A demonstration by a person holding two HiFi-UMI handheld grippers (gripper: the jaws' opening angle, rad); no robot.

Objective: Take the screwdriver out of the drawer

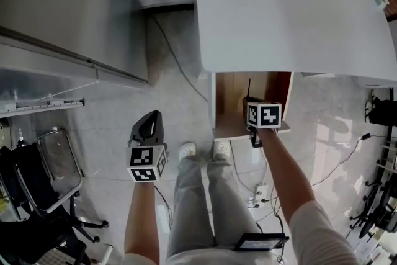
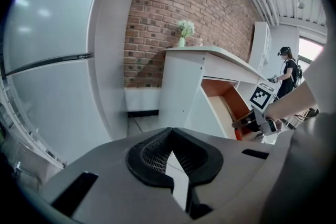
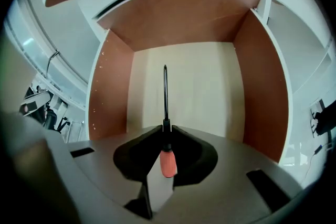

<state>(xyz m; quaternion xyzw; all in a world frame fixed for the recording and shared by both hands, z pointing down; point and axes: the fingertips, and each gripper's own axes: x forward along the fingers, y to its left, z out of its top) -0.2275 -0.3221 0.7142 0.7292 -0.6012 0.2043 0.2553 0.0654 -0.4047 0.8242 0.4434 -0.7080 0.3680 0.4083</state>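
The screwdriver point(image 3: 168, 161) has an orange handle and a thin black shaft. My right gripper point(image 3: 167, 132) is shut on it where shaft meets handle, and the shaft points into the open drawer point(image 3: 197, 92), above its pale wooden bottom. In the head view the right gripper point(image 1: 249, 111) hangs over the drawer point(image 1: 214, 102) under the white cabinet, with the screwdriver's shaft point(image 1: 249, 89) sticking up the picture. My left gripper point(image 1: 147, 123) is held out over the floor, left of the drawer. Its jaws meet with nothing between them, as the left gripper view point(image 2: 170, 135) also shows.
The white cabinet top point(image 1: 285, 9) overhangs the drawer. The person's legs point(image 1: 198, 195) stand right in front of it. A power strip point(image 1: 260, 193) and cables lie on the floor at the right. Black chairs point(image 1: 56, 170) stand at the lower left. Another person point(image 2: 287, 70) stands far off.
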